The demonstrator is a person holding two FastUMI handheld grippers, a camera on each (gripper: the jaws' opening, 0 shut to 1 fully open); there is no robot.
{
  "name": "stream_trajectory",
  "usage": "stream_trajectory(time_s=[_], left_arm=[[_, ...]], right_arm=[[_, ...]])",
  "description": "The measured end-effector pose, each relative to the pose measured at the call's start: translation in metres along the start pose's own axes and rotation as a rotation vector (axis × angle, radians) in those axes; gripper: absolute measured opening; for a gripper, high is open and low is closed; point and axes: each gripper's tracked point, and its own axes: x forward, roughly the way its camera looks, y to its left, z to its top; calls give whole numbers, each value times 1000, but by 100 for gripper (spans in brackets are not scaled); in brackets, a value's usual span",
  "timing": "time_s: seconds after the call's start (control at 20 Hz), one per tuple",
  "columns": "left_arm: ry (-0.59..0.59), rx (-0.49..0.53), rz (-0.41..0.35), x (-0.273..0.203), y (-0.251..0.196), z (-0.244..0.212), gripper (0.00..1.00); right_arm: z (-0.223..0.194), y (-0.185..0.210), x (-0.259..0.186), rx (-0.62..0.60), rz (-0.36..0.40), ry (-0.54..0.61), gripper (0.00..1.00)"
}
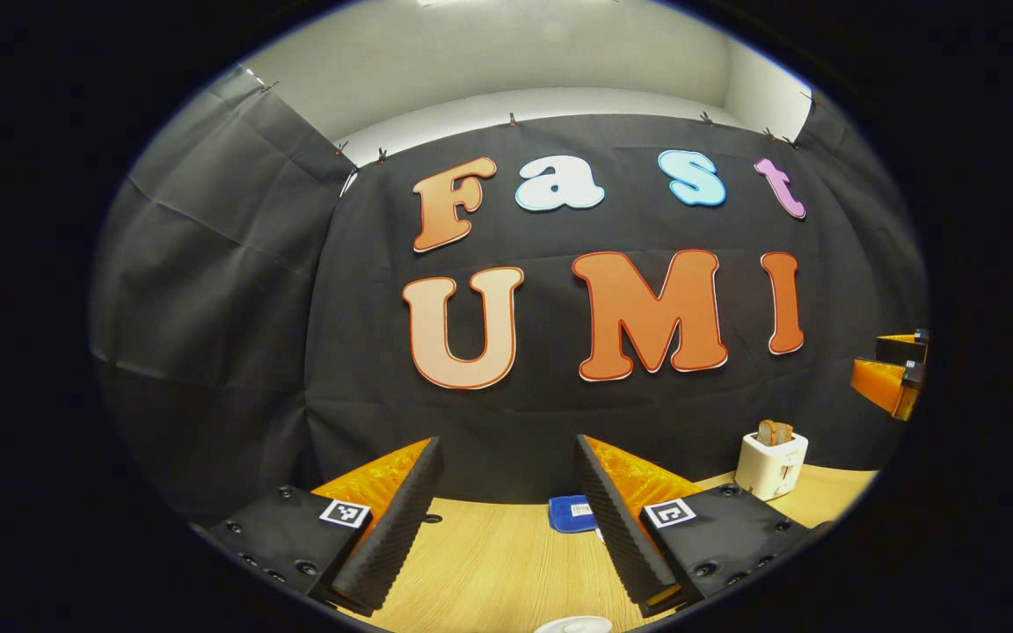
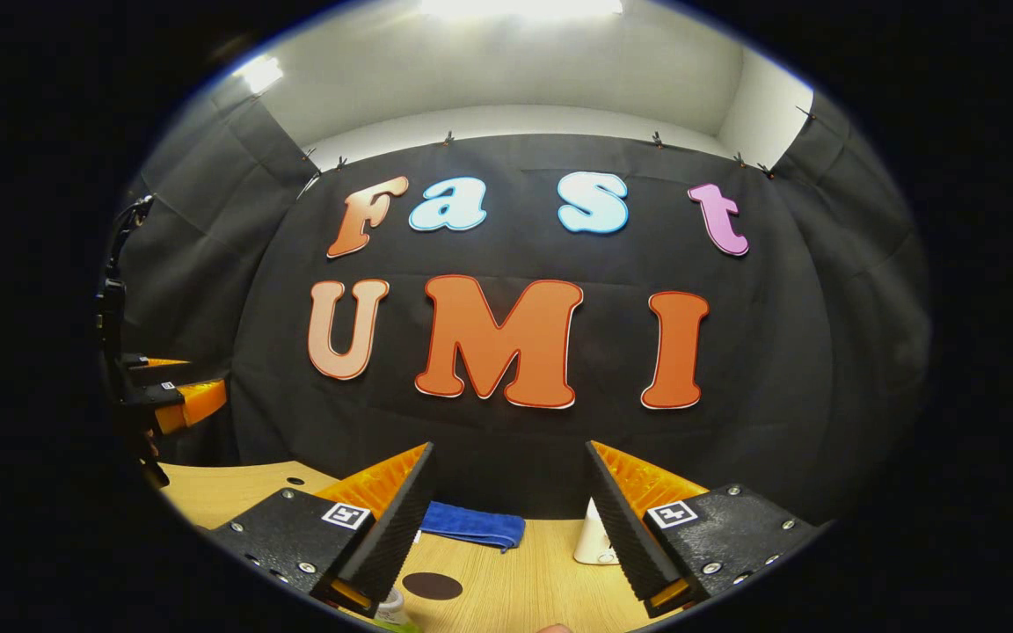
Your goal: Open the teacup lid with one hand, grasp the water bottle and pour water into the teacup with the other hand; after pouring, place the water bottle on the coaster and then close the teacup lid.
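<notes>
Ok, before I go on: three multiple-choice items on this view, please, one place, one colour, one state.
1. The white boxy toaster stands: A) on the light wooden table B) on a shelf C) on the floor.
2. The folded cloth is: A) red B) blue C) green.
3. The left gripper is: A) shut on a cup B) open C) shut on the cloth.
Answers: 1 A, its base rests on the tabletop; 2 B, plainly blue; 3 B, fingers apart, nothing between.

Black screw-studded gripper [image 1: 506, 519] bodies with square markers
</notes>
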Motion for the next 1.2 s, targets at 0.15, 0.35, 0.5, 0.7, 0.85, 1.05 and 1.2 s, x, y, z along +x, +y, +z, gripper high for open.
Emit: stream_trajectory(time_s=[0.15, 0.35, 0.5, 0.7, 0.85, 1.05, 1.2], left_arm=[[13, -2, -9, 1, -1, -6, 97], [26, -13, -22, -4, -2, -14, 97], [26, -15, -41, -7, -6, -21, 97], [78, -2, -55, -10, -12, -47, 97], [150, -18, -99, -15, -21, -78, 97], [227, -19, -113, -21, -20, -109, 97], [260, -30, -143, -27, -27, -130, 98]], right_arm=[[-5, 2, -1, 0, 6, 10, 98], [-17, 0, -4, 12, 8, 40, 98], [-27, 2, -7, 25, 19, 66, 98], [-43, 8, -14, 22, 63, 93, 98], [-58, 14, -22, 14, 94, 117, 98], [-80, 19, -34, 14, 134, 141, 99], [-102, 25, -44, 10, 168, 183, 99]])
